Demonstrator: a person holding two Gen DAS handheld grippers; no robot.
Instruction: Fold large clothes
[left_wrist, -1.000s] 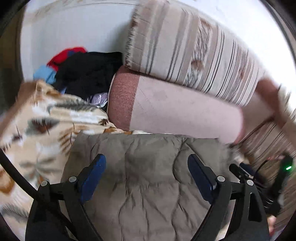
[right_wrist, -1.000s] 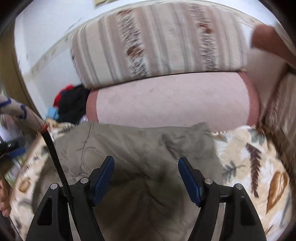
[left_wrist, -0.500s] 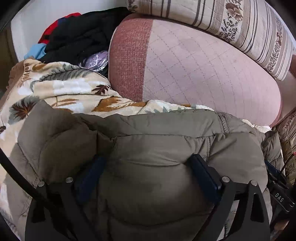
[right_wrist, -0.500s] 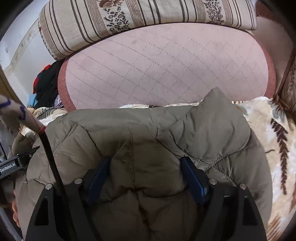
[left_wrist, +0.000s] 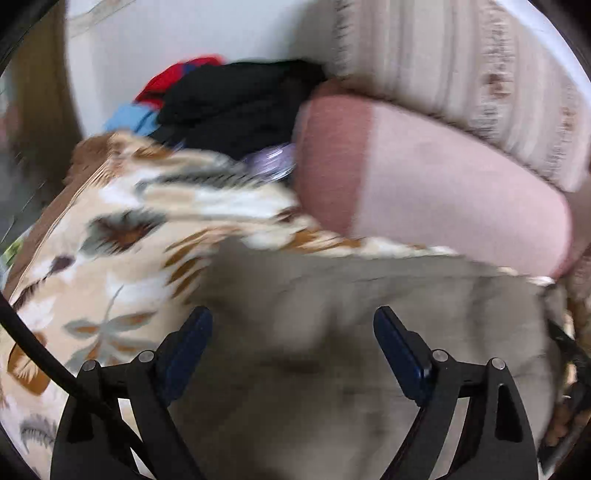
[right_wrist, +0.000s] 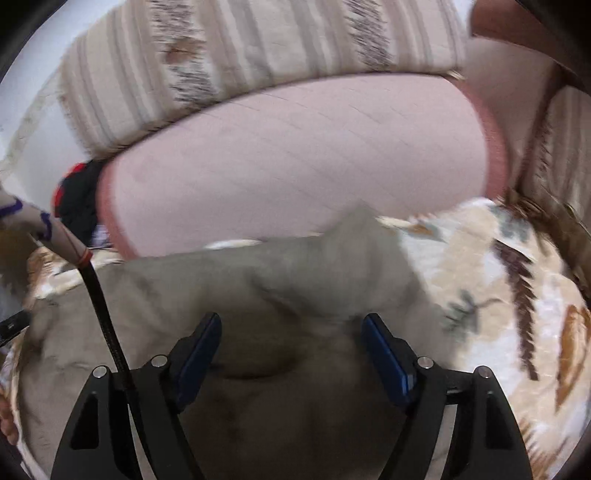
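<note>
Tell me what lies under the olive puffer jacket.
The olive puffer jacket lies on a leaf-print blanket, which shows along its right edge and, in the left wrist view, its left. What the jacket covers is hidden.

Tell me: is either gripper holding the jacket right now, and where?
Nothing is held. The left gripper and right gripper are both open above the jacket, with no fabric pinched between the fingers.
</note>
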